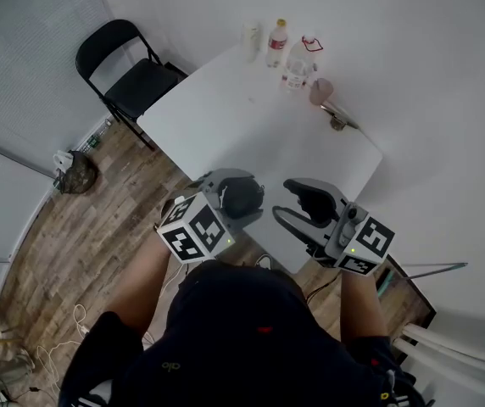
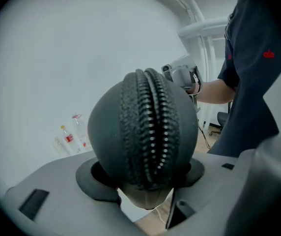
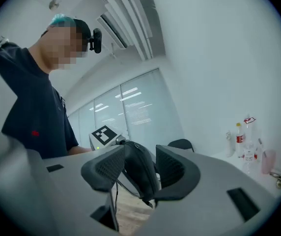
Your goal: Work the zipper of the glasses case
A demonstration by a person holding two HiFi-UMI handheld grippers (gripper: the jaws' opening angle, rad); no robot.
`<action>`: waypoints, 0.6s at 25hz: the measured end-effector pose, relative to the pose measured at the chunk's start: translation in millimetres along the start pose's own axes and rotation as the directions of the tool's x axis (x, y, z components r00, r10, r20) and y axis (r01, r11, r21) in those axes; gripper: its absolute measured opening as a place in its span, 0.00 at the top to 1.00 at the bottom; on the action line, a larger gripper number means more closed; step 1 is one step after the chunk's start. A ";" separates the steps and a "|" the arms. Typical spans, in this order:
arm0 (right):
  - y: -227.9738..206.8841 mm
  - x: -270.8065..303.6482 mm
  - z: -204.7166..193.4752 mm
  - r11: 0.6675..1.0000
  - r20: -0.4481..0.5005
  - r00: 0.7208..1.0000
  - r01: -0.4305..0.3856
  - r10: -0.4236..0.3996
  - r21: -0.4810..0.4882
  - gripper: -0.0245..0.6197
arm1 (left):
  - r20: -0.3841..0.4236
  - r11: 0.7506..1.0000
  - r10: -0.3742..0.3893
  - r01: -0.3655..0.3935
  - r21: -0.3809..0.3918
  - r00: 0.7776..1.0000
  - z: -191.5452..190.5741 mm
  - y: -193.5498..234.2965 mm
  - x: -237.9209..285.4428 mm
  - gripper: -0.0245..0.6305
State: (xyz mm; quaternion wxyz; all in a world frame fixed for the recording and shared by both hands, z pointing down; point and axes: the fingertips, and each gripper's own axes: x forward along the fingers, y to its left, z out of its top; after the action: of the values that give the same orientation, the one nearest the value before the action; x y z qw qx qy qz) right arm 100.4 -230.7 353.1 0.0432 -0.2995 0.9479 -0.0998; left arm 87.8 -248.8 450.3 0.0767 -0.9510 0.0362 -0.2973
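A dark rounded glasses case is held up over the table's near edge, and my left gripper is shut on it. In the left gripper view the case fills the jaws, its zipper running up the middle toward the camera. My right gripper hovers just right of the case with its jaws apart. In the right gripper view the case sits in the gap between the two pads, and neither pad presses on it. The zipper pull is not clearly visible.
A white table carries bottles and a pink cup at its far end. A black folding chair stands at the left. A bag and cables lie on the wooden floor.
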 end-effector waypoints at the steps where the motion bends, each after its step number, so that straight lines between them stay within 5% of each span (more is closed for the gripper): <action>1: 2.2 3.1 -0.2 1.000 -0.005 1.000 -0.010 0.010 0.017 0.67 | 0.005 0.999 0.027 -0.027 0.033 1.000 2.4 2.9 -2.2 0.53; 6: 8.6 9.5 0.3 0.976 0.051 0.997 -0.066 0.056 0.210 0.67 | 0.052 0.969 0.147 -0.154 0.194 0.988 19.0 4.7 -15.4 0.53; 10: 11.6 10.7 4.3 0.965 0.089 0.992 -0.109 0.090 0.239 0.67 | 0.060 0.929 0.219 -0.227 0.294 0.974 25.8 11.7 -14.1 0.54; 15: 12.3 11.7 1.4 0.922 0.137 0.985 -0.144 0.100 0.360 0.71 | 0.110 0.856 0.362 -0.376 0.354 0.926 36.7 34.4 -23.5 0.54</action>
State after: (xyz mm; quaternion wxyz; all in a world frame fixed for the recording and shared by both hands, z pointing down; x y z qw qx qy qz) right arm 84.2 -227.9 348.8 0.1596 -0.2316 0.9250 -0.2554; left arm 88.7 -275.5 401.6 0.3098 -0.9006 0.1598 -0.2596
